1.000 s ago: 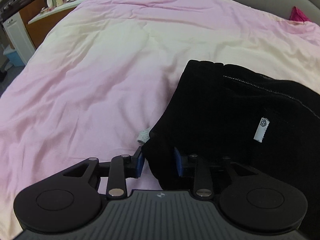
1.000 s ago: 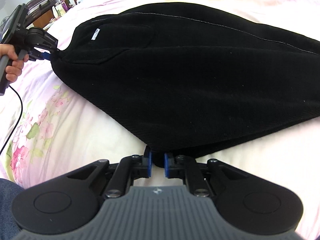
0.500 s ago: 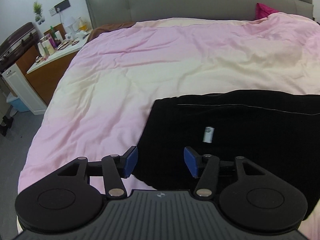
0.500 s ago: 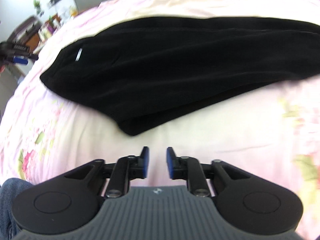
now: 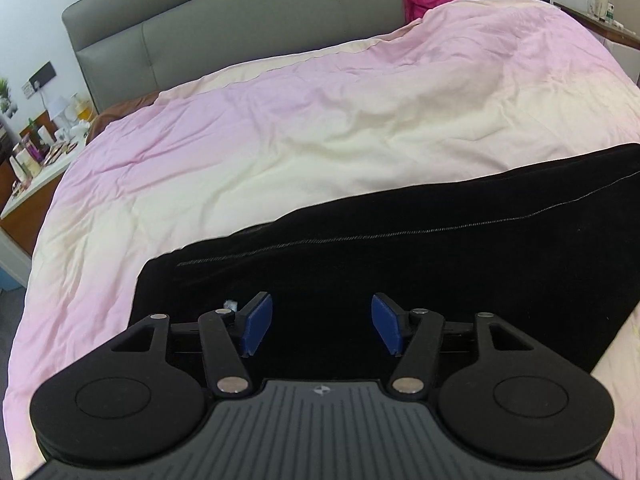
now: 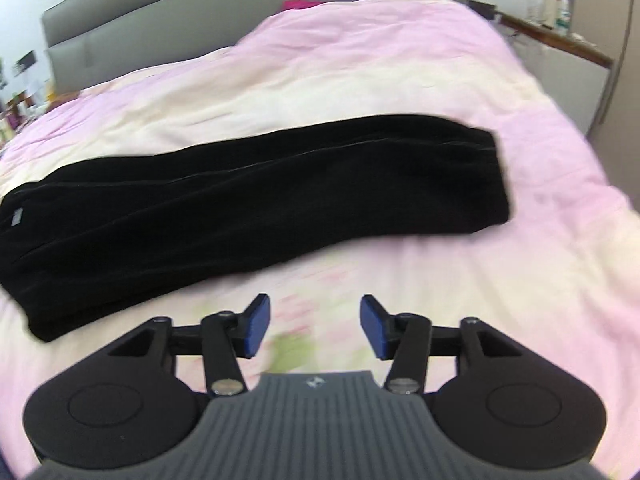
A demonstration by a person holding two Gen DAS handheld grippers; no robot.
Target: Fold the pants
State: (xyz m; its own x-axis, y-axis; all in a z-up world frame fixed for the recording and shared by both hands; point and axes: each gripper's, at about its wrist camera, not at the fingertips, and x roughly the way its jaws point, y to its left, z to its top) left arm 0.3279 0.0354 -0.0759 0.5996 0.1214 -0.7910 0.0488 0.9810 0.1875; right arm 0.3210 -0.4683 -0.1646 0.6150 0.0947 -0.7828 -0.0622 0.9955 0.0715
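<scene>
The black pants (image 6: pixel 256 200) lie flat on the bed, folded lengthwise into one long band, waist end at the left with a small white label (image 6: pixel 17 216), leg ends at the right. In the left wrist view the pants (image 5: pixel 400 264) fill the lower right. My left gripper (image 5: pixel 322 328) is open and empty, held above the waist end. My right gripper (image 6: pixel 315 330) is open and empty, over the bedspread just in front of the pants' near edge.
The pink and cream bedspread (image 5: pixel 280 140) covers the bed, with a grey headboard (image 5: pixel 240 20) behind and a magenta cushion (image 5: pixel 424 0) at its top. A cluttered nightstand (image 5: pixel 36 160) stands at the left, a shelf (image 6: pixel 556 36) at the right.
Both grippers let go of the pants, opened wide and drew back and up. The pants dropped from being stretched between them to lying flat on the bed.
</scene>
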